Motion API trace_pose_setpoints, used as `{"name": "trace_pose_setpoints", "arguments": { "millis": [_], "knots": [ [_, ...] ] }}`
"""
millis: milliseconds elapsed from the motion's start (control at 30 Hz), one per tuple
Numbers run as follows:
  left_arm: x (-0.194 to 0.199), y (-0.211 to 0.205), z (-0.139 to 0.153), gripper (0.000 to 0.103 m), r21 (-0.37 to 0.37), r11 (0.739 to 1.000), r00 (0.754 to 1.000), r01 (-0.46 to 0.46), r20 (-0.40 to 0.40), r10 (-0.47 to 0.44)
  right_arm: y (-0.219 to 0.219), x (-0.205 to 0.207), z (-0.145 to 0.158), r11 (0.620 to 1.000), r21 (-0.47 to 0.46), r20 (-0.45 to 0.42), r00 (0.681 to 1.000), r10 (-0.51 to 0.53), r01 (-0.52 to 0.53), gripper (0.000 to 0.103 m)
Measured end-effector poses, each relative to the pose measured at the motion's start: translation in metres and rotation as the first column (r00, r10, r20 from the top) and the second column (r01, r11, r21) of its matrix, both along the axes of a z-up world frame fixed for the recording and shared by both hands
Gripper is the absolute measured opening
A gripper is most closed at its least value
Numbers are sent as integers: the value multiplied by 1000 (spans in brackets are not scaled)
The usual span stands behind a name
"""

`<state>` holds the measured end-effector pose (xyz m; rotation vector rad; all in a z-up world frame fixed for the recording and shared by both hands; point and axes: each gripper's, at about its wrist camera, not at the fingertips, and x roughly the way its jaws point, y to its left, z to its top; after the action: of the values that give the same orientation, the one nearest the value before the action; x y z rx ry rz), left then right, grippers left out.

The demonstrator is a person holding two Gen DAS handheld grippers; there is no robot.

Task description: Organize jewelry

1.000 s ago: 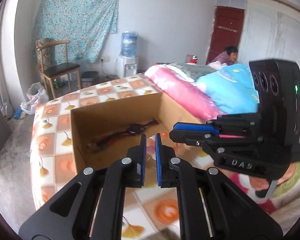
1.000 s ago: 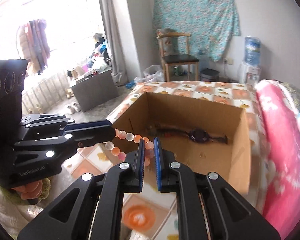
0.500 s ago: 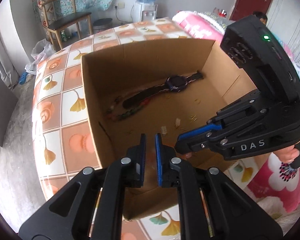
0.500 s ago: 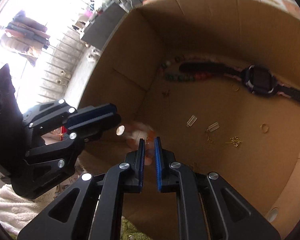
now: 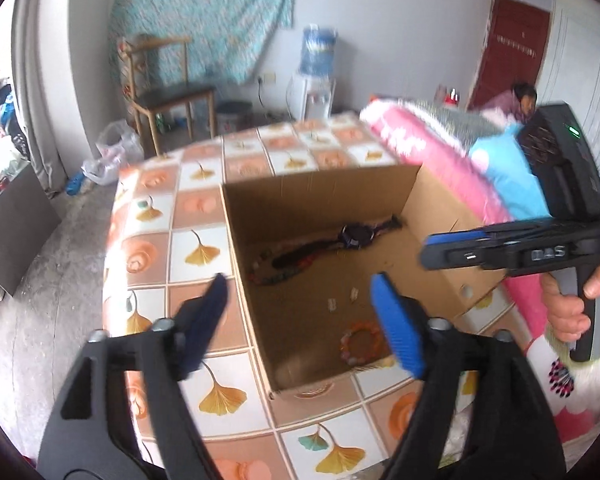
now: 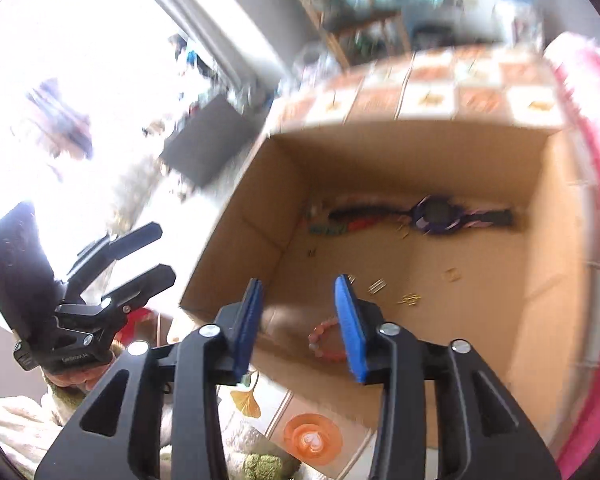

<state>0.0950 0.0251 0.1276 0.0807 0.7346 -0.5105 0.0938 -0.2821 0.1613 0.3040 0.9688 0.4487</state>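
Lying free in the cardboard box (image 5: 320, 196), the orange bead bracelet (image 5: 360, 343) sits at 6 o'clock from the watch (image 5: 356, 236). Left claw (image 5: 300, 312) and right claw (image 6: 300, 316) have just been opening; both gape empty.

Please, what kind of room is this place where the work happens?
Most likely a bedroom in a home. A cardboard box sits on a bed covered by a tiled leaf-print sheet, with folded pink bedding beside it. A wooden chair and a water dispenser stand by the wall.
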Motion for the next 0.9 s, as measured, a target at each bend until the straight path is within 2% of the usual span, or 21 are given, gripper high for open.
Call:
{"name": "trace_pose_setpoints", "arguments": {
  "millis": [67, 200, 300, 367, 467, 600, 733, 900],
  "knots": [
    [-13, 1, 8, 86, -26, 1000, 1000, -11, 25, 12, -8, -27, 13, 998, -31, 74, 996, -53, 56, 56],
    [-38, -2, 16, 94, -51, 997, 996, -62, 55, 64, -15, -79, 27, 968, -148, 209, 963, -169, 202, 79],
    [-55, -6, 13, 95, -53, 993, 992, -106, 66, 110, -11, -112, 17, 920, -239, 262, 933, -246, 310, 91],
    [-67, -13, 5, 95, -38, 991, 989, -130, 71, 133, -12, -123, 8, 876, -312, 277, 917, -286, 368, 95],
    [-77, -21, -6, 95, -16, 986, 985, -169, 43, 169, -6, -134, -9, 831, -397, 266, 915, -302, 390, 95],
    [-80, -26, -17, 95, -4, 973, 973, -229, 20, 229, -11, -144, -9, 824, -397, 257, 911, -322, 404, 96],
    [-80, -28, -26, 95, 36, 942, 943, -334, 17, 334, -6, -141, -4, 797, -429, 282, 901, -330, 426, 97],
    [-77, -31, -36, 95, 90, 928, 930, -363, -21, 366, -2, -125, -14, 790, -448, 239, 907, -346, 419, 97]
  ]
}}
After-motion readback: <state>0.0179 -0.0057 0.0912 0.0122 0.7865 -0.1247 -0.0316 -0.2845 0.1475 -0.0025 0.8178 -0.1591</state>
